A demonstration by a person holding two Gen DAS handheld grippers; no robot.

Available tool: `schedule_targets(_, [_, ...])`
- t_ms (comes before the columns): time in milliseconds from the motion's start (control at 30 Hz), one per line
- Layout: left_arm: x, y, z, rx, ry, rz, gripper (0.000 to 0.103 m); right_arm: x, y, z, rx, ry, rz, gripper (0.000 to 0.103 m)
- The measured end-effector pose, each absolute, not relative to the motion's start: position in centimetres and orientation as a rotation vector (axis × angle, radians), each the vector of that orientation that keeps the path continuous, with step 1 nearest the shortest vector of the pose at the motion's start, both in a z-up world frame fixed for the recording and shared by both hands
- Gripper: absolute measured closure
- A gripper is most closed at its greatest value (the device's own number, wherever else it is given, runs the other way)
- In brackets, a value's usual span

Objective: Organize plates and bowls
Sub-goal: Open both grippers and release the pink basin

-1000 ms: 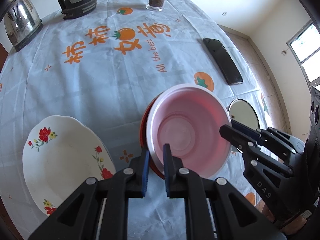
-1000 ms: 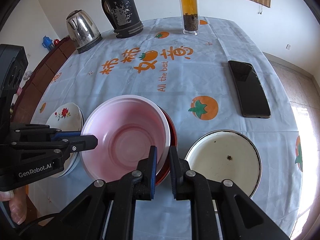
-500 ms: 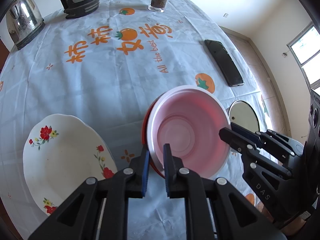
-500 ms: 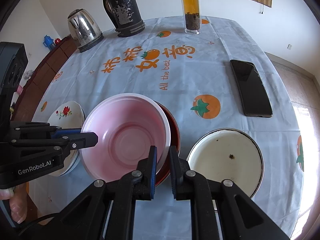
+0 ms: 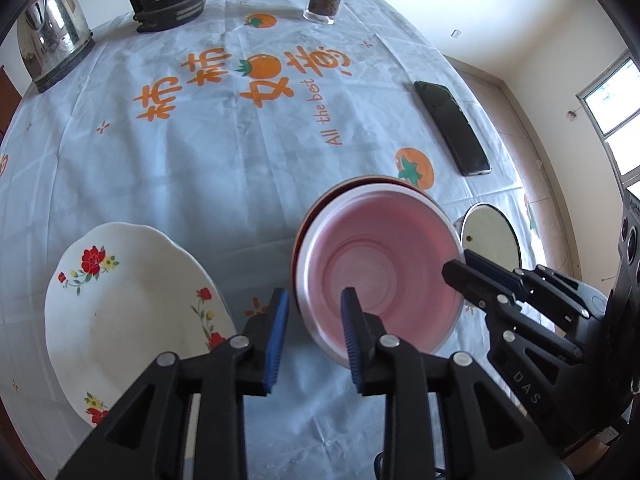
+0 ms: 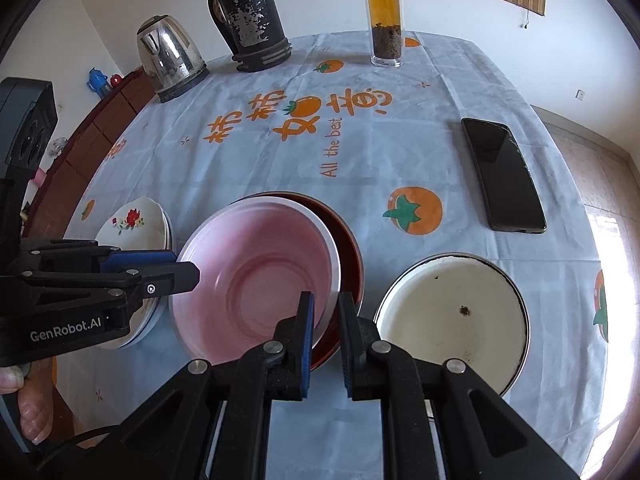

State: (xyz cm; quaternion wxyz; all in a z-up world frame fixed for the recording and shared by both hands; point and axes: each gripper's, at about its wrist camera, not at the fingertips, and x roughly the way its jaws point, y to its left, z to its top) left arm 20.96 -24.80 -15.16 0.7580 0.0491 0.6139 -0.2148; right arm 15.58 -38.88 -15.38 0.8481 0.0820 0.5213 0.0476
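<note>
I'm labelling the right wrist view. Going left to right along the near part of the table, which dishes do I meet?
Flowered plate stack → pink bowl, nested in a dark red bowl → white enamel plate.

A home dining room: a table (image 6: 248, 168) under a persimmon-print cloth carries a steel kettle (image 6: 170, 64), a worn black thermos jug (image 6: 250, 20), a glass tea bottle (image 6: 385, 16), a phone (image 6: 502, 174), plus household plates and bowls
</note>
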Motion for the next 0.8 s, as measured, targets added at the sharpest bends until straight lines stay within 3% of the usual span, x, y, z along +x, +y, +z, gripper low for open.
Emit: schedule_targets(800, [20.8,-24.8,-16.3,0.111,1.366,-0.456,0.074,15.6,-38.1,-15.6,0.109,1.077,0.096,0.087])
